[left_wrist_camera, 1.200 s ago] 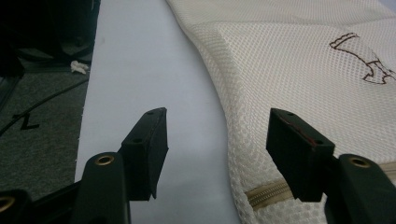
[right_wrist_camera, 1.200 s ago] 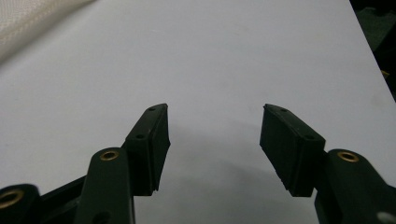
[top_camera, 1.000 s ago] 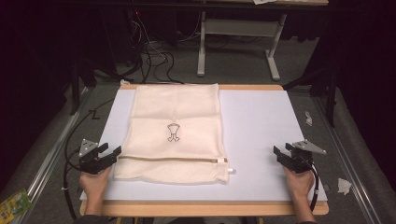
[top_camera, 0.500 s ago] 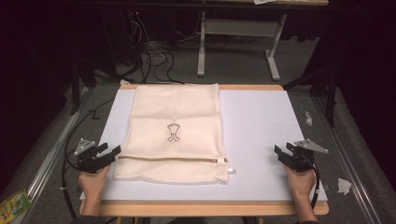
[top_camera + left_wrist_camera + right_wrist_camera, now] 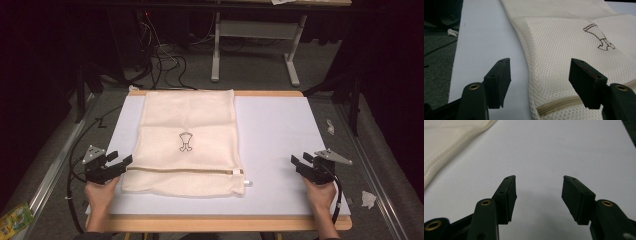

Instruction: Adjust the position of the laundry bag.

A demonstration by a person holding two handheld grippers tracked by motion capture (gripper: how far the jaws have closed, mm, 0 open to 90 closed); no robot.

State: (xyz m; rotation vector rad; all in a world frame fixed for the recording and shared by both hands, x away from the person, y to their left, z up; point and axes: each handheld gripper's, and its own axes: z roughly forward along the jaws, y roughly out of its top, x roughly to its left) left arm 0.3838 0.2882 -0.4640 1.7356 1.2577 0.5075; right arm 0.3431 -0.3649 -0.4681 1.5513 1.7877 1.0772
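A cream mesh laundry bag (image 5: 187, 120) with a small dark emblem (image 5: 185, 141) lies flat on the white sheet (image 5: 275, 130). Its tan zipper (image 5: 185, 171) runs across near the front. My left gripper (image 5: 123, 159) rests at the bag's front left corner. In the left gripper view, my left gripper (image 5: 539, 62) has just been opening its jaws. The bag's edge (image 5: 564, 50) lies in the gap between them, untouched by the pads. My right gripper (image 5: 299, 158) sits apart at the sheet's right. In the right gripper view, my right gripper (image 5: 538, 178) is open over bare sheet.
The sheet covers a wooden table (image 5: 220, 223). Beyond the far edge are desk legs (image 5: 215, 50) and floor cables (image 5: 165, 55). Paper scraps (image 5: 368, 199) lie on the right ledge and a green packet (image 5: 15, 220) at the bottom left.
The left gripper's jaws look slightly wider apart beside the bag's corner. Both hands stay about where they were.
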